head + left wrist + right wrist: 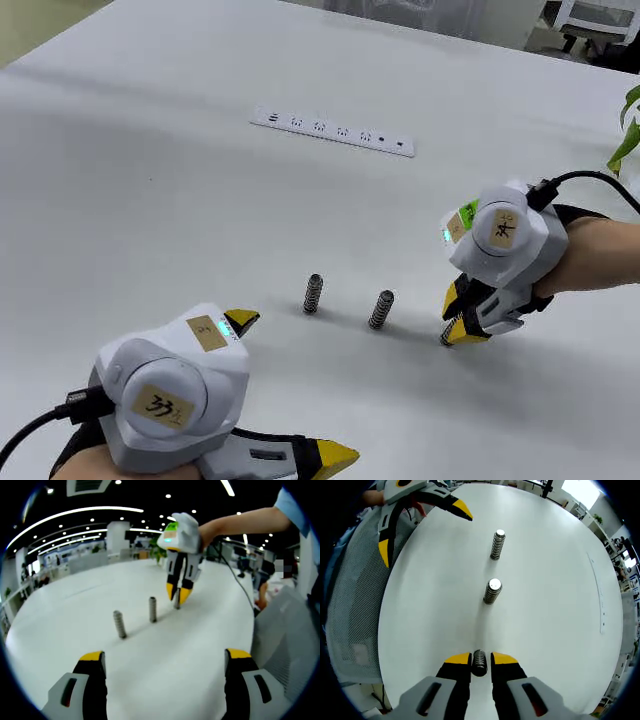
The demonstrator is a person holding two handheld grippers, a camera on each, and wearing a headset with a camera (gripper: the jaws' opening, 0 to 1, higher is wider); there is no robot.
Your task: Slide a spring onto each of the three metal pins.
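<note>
Two metal pins stand upright on the white table [150, 200], each wearing a spring: one [313, 293] [497, 544] [119, 624] and one [381, 309] [492, 591] [152, 609]. My right gripper [457, 318] [480, 661] [178, 594] points down at the table to their right, shut on a third spring [479, 662] [447, 337] that stands at the table surface. Whether a pin is inside it is hidden. My left gripper [289, 388] [165, 655] [422, 530] hovers open near the front left, its jaws wide apart and holding nothing.
A white power strip [333, 131] lies across the table behind the pins. Green plant leaves [625, 140] reach in at the right edge. A grey mesh chair back [355, 610] sits beside the table's near edge.
</note>
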